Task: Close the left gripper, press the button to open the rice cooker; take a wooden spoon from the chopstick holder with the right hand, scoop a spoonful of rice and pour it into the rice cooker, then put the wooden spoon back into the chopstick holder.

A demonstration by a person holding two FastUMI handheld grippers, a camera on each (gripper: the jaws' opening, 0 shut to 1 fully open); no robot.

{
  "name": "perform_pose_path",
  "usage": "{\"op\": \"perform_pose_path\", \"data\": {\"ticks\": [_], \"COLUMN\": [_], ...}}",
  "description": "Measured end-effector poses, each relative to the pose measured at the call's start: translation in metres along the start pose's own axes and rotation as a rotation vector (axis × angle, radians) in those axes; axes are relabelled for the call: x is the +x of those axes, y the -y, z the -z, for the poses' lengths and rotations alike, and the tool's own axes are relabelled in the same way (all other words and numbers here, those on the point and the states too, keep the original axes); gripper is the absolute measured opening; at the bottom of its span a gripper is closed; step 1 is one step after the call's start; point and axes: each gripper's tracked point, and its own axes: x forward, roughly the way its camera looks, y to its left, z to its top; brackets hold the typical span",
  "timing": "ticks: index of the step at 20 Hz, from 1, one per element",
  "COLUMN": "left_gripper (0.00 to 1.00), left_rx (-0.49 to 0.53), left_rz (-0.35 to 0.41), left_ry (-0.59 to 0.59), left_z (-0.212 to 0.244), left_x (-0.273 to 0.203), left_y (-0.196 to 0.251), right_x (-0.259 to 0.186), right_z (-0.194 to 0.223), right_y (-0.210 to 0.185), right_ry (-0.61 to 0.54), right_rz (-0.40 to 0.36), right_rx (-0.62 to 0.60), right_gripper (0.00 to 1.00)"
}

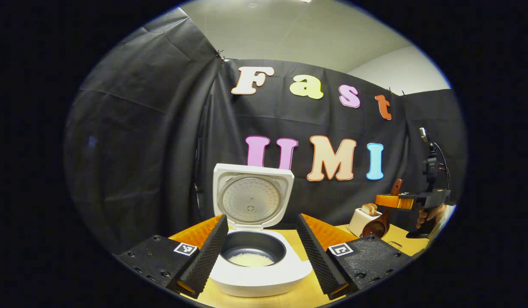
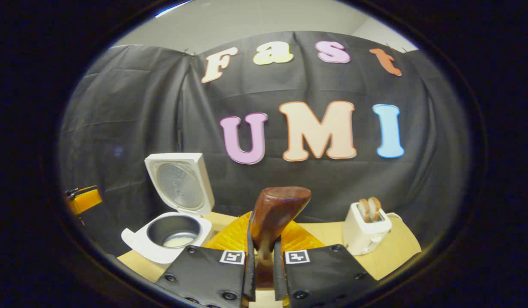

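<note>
Two of the task's marks already show: the rice cooker (image 1: pixel 255 261) stands with its lid (image 1: pixel 252 196) swung up, and a small heap of rice (image 1: pixel 250 259) lies in the bottom of its dark inner pot. The left gripper (image 1: pixel 262 248) hangs in front of the cooker with its fingers spread wide and nothing between them. The right gripper (image 2: pixel 264 261) is off to the side near the toaster (image 2: pixel 366 226), fingers pressed together on the handle of the wooden spoon (image 2: pixel 277 214), whose bowl rises above them. The bowl looks empty from the back, though its hollow side faces away, so I cannot be sure. By my reading the opening is done and rice lies in the pot; what is left is at least the spoon's return to the chopstick holder.
</note>
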Motion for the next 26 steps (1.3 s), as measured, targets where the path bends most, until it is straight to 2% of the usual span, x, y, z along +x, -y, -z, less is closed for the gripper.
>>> {"op": "perform_pose_path", "data": {"ticks": [7, 11, 17, 20, 21, 25, 26], "left_gripper": [0.95, 0.96, 0.95, 0.97, 0.93, 0.95, 0.93], "left_rx": [0.038, 0.034, 0.039, 0.044, 0.051, 0.071, 0.075], "left_rz": [0.062, 0.08, 0.071, 0.05, 0.041, -0.001, -0.006], "left_ry": [0.012, 0.015, 0.023, 0.025, 0.022, 0.019, 0.014], "left_z": [-0.013, -0.019, -0.023, -0.026, -0.026, -0.027, -0.027], "left_x": [0.032, 0.043, 0.047, 0.041, 0.041, 0.033, 0.031], "left_y": [0.052, 0.076, 0.096, 0.098, 0.098, 0.094, 0.094], "right_x": [-0.045, -0.059, -0.062, -0.062, -0.062, -0.056, -0.054], "right_z": [0.001, 0.014, 0.043, 0.069, 0.077, 0.105, 0.111], "right_y": [0.116, 0.161, 0.199, 0.215, 0.221, 0.227, 0.225], "right_ry": [0.017, -0.003, -0.029, -0.066, -0.08, -0.126, -0.134], "right_rz": [0.165, 0.224, 0.243, 0.248, 0.248, 0.233, 0.226], "right_rx": [0.024, 0.049, 0.067, 0.089, 0.101, 0.147, 0.156], "right_gripper": [0.18, 0.18, 0.19, 0.18, 0.19, 0.22, 0.19]}}
